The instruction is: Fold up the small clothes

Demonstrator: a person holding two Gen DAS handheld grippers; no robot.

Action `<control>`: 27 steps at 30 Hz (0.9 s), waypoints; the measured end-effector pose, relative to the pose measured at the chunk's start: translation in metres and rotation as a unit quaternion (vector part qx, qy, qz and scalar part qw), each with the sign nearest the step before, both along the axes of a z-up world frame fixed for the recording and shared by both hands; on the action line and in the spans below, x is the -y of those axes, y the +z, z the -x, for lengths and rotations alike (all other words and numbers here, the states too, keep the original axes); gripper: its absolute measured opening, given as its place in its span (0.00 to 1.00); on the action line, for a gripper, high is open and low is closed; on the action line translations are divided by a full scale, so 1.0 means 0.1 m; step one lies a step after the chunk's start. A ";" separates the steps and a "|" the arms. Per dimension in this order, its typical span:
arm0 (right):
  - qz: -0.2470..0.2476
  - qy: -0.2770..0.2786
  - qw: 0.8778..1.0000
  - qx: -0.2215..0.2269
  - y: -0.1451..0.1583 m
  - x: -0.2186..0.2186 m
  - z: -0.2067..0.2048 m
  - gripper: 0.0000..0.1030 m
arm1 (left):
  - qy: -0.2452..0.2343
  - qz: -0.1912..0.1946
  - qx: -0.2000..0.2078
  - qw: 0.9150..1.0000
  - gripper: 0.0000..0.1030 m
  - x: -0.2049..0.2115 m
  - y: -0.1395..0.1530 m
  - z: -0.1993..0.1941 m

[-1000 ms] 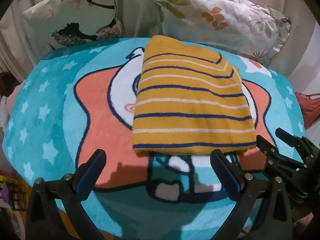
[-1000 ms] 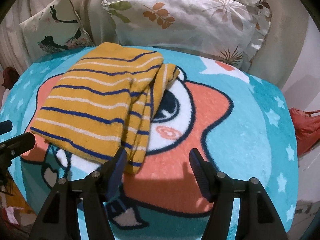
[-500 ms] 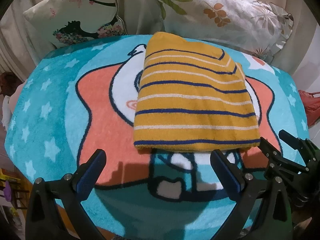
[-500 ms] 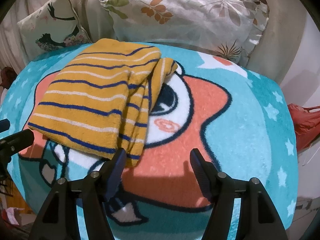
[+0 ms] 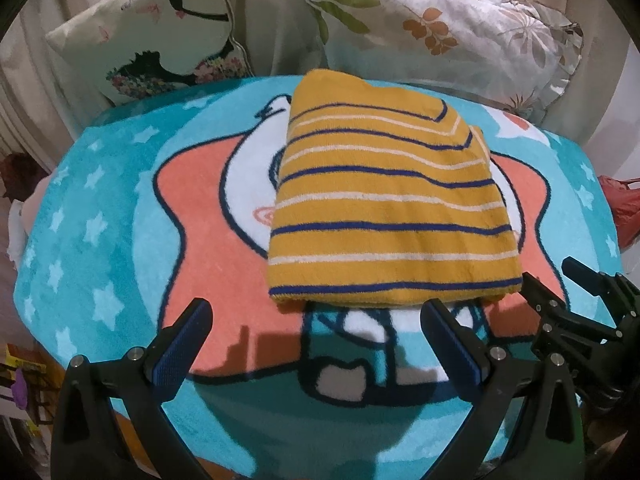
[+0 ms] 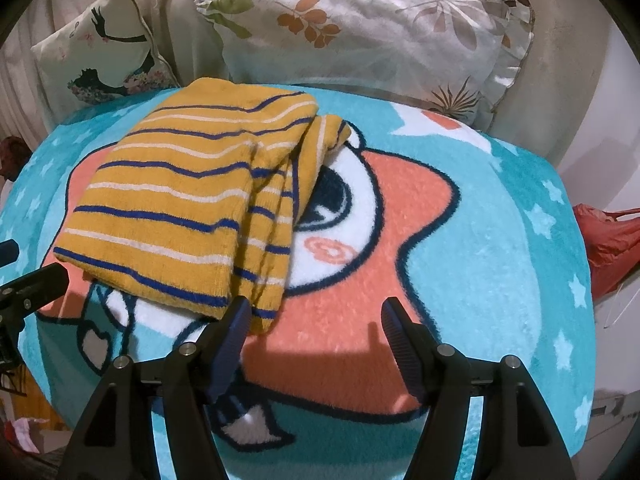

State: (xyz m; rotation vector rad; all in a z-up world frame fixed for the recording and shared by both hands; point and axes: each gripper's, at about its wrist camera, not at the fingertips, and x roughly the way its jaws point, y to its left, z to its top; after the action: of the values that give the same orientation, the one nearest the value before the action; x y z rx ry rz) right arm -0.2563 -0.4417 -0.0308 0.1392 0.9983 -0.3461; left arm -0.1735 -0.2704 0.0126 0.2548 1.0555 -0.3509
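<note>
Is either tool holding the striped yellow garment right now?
No: the left tool and right tool both gape open and empty, while the folded yellow striped garment lies free on the blanket.

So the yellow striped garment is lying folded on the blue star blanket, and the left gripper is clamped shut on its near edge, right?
Not quite. The yellow striped garment does lie folded on the blue star blanket, but the left gripper is open, its jaws spread wide with nothing between them, just short of the near edge. The left wrist view shows it.

Two pillows (image 6: 360, 36) behind cartoon blanket (image 6: 500, 240)
</note>
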 end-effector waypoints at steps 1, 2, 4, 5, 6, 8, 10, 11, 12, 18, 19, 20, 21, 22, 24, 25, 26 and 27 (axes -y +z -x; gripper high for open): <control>0.000 0.000 1.000 0.000 0.00 0.00 0.00 0.70 | 0.001 -0.002 0.004 1.000 1.00 0.00 0.01 0.00; 0.000 0.000 1.000 0.001 0.00 0.00 -0.01 0.70 | 0.002 -0.002 0.008 1.000 1.00 -0.01 0.02 0.00; 0.001 0.001 1.000 0.001 0.01 0.00 -0.01 0.70 | 0.005 -0.004 0.013 1.000 1.00 -0.02 0.03 -0.01; 0.001 0.001 1.000 0.001 0.00 0.00 -0.01 0.71 | 0.006 -0.004 0.015 1.000 1.00 -0.02 0.04 -0.01; 0.002 0.002 1.000 0.001 0.00 0.00 -0.02 0.71 | 0.006 -0.004 0.016 1.000 1.00 -0.03 0.04 -0.02; 0.003 0.002 1.000 0.000 0.00 0.00 -0.02 0.71 | 0.007 -0.005 0.020 1.000 1.00 -0.03 0.05 -0.02; 0.003 0.001 1.000 0.000 0.00 0.00 -0.02 0.71 | 0.007 -0.007 0.026 1.000 1.00 -0.02 0.06 0.00; 0.003 0.001 1.000 0.000 0.01 0.01 -0.02 0.71 | 0.005 -0.006 0.028 1.000 1.00 -0.02 0.07 0.00; 0.004 0.001 1.000 0.000 0.00 0.01 -0.03 0.71 | 0.004 -0.006 0.031 0.999 1.00 -0.02 0.07 0.00; 0.005 -0.001 1.000 -0.004 0.00 0.01 -0.04 0.71 | 0.000 -0.004 0.032 0.999 1.00 -0.01 0.08 0.00; 0.005 -0.001 1.000 -0.004 0.00 0.01 -0.04 0.71 | 0.000 -0.003 0.031 1.000 1.00 -0.02 0.08 0.00; 0.005 -0.001 1.000 -0.005 -0.01 0.01 -0.04 0.71 | 0.000 -0.004 0.030 1.000 1.00 -0.02 0.07 -0.01; 0.005 -0.002 1.000 -0.005 -0.01 0.01 -0.04 0.71 | -0.001 -0.003 0.028 1.000 1.00 -0.02 0.07 -0.01; 0.005 -0.002 1.000 -0.005 -0.01 0.01 -0.04 0.71 | -0.002 -0.003 0.027 1.000 1.00 -0.02 0.06 -0.01; 0.006 -0.002 1.000 -0.006 -0.01 0.01 -0.04 0.71 | -0.003 -0.003 0.024 1.000 1.00 -0.02 0.06 -0.02; 0.006 -0.003 1.000 -0.006 -0.01 0.01 -0.05 0.71 | -0.004 -0.003 0.024 1.000 1.00 -0.02 0.05 -0.02; 0.006 -0.003 1.000 -0.006 -0.01 0.01 -0.05 0.71 | -0.004 -0.003 0.023 1.000 1.00 -0.02 0.05 -0.02; 0.006 -0.004 1.000 -0.007 -0.01 0.01 -0.05 0.71 | -0.004 -0.003 0.021 1.000 1.00 -0.02 0.04 -0.03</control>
State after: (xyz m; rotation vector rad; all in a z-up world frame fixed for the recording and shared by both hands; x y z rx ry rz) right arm -0.2514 -0.4425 -0.0321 0.1298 1.0090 -0.3609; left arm -0.1708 -0.2681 0.0167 0.2708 1.0147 -0.3475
